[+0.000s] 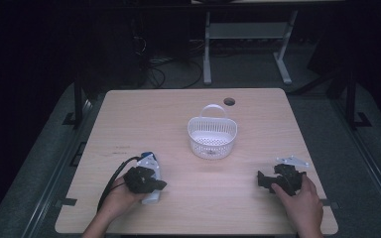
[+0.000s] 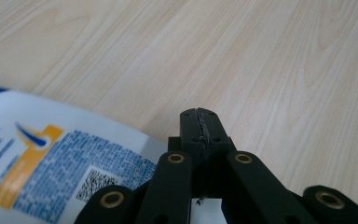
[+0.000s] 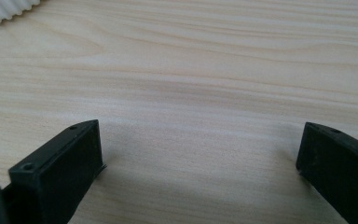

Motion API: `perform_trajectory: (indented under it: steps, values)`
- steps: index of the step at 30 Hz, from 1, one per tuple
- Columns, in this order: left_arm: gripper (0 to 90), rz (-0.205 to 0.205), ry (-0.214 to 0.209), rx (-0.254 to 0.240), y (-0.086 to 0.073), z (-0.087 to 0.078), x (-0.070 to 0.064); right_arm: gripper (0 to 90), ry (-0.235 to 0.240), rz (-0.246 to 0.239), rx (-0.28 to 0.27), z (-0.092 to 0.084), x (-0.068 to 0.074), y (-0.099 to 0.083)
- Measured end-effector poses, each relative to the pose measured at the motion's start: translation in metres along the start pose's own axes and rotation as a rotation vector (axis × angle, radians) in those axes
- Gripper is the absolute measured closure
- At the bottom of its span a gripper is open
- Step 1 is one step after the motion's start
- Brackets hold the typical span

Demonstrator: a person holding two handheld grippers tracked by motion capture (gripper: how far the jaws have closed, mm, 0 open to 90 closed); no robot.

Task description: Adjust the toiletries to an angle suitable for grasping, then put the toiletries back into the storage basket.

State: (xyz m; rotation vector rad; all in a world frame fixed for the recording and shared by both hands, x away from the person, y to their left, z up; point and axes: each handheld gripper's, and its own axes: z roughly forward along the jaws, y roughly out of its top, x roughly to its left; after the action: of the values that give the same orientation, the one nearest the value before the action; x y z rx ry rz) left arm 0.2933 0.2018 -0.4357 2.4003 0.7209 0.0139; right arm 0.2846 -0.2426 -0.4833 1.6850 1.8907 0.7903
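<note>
A white packet (image 1: pixel 149 162) with blue and orange print and a blue end lies flat near the table's front left. My left gripper (image 1: pixel 155 184) rests on top of it, jaws shut tip to tip with nothing between them. In the left gripper view the packet (image 2: pixel 51 154) lies to the left of and under the shut gripper (image 2: pixel 200 123). At the front right my right gripper (image 1: pixel 262 179) is held low over bare wood. The right gripper view shows this gripper (image 3: pixel 200 154) open wide, with only tabletop between its jaws.
A white slotted basket (image 1: pixel 212 135) with an upright handle stands mid-table; its rim (image 3: pixel 2 9) peeks into the right gripper view's top left corner. The wooden table (image 1: pixel 178 114) has a cable hole (image 1: pixel 229 101) at the back. Dark floor surrounds it.
</note>
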Motion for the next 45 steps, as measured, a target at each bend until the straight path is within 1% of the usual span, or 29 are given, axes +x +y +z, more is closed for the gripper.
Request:
perform_trajectory:
  steps: [2,4,6,8,18,20,21,22,25,27,28,30,32,33,34,38,39,40,41,42,43,44,45]
  values:
    - [90.0,-0.002,0.005,0.002,-0.002,-0.002,0.0,0.0,0.0,0.0,0.0,0.0,0.0,0.0]
    - [90.0,-0.014,0.009,-0.004,-0.005,-0.005,0.001,0.0,0.0,0.0,0.0,0.0,0.0,0.0]
    - [90.0,-0.012,0.015,-0.004,-0.009,-0.009,0.001,0.0,0.0,0.0,0.0,0.0,0.0,0.0]
    - [90.0,-0.023,0.022,-0.011,-0.014,-0.014,0.003,0.0,0.0,0.0,0.0,0.0,0.0,0.0]
    - [90.0,-0.048,0.045,-0.022,-0.024,-0.025,0.008,0.0,0.0,0.0,0.0,0.0,0.0,0.0]
    - [90.0,-0.059,0.055,-0.037,-0.027,-0.028,0.009,0.0,0.0,0.0,0.0,0.0,0.0,0.0]
    - [90.0,-0.059,0.055,-0.037,-0.027,-0.028,0.009,0.0,0.0,0.0,0.0,0.0,0.0,0.0]
    - [90.0,-0.068,0.059,-0.048,-0.028,-0.029,0.009,0.0,0.0,0.0,0.0,0.0,0.0,0.0]
    - [90.0,-0.066,0.06,-0.051,-0.029,-0.03,0.01,0.0,0.0,0.0,0.0,0.0,0.0,0.0]
    - [89.7,-0.066,0.069,-0.055,-0.029,-0.032,0.01,0.0,0.0,0.0,0.0,0.0,0.0,0.0]
    - [86.1,-0.078,0.071,-0.066,-0.029,-0.033,0.011,0.0,0.0,0.0,0.0,0.0,0.0,0.0]
    - [79.1,-0.078,0.079,-0.074,-0.029,-0.037,0.013,0.0,0.0,0.0,0.0,0.0,0.0,0.0]
    - [71.7,-0.092,0.105,-0.09,-0.028,-0.04,0.016,0.0,0.0,0.0,0.0,0.0,0.0,0.0]
    - [66.1,-0.104,0.109,-0.101,-0.028,-0.041,0.018,0.0,0.0,0.0,0.0,0.0,0.0,0.0]
    - [66.1,-0.118,0.109,-0.109,-0.028,-0.043,0.019,0.0,0.0,0.0,0.0,0.0,0.0,0.0]
    - [53.5,-0.151,0.128,-0.124,-0.023,-0.047,0.025,0.0,0.0,0.0,0.0,0.0,0.0,0.0]
    - [49.0,-0.156,0.138,-0.127,-0.022,-0.048,0.026,0.0,0.0,0.0,0.0,0.0,0.0,0.0]
    - [49.0,-0.166,0.147,-0.136,-0.021,-0.048,0.028,0.0,0.0,0.0,0.0,0.0,0.0,0.0]
    - [47.2,-0.172,0.15,-0.136,-0.019,-0.049,0.029,0.0,0.0,0.0,0.0,0.0,0.0,0.0]
    - [43.3,-0.183,0.171,-0.137,-0.016,-0.049,0.033,0.0,0.0,0.0,0.0,0.0,0.0,0.0]
    - [40.7,-0.183,0.171,-0.137,-0.016,-0.049,0.033,0.0,0.0,0.0,0.0,0.0,0.0,0.0]
    - [38.2,-0.19,0.179,-0.135,-0.014,-0.048,0.035,0.0,0.0,0.0,0.0,0.0,0.0,0.0]
    - [36.6,-0.206,0.2,-0.127,-0.01,-0.047,0.039,0.0,0.0,0.0,0.0,0.0,0.0,0.0]
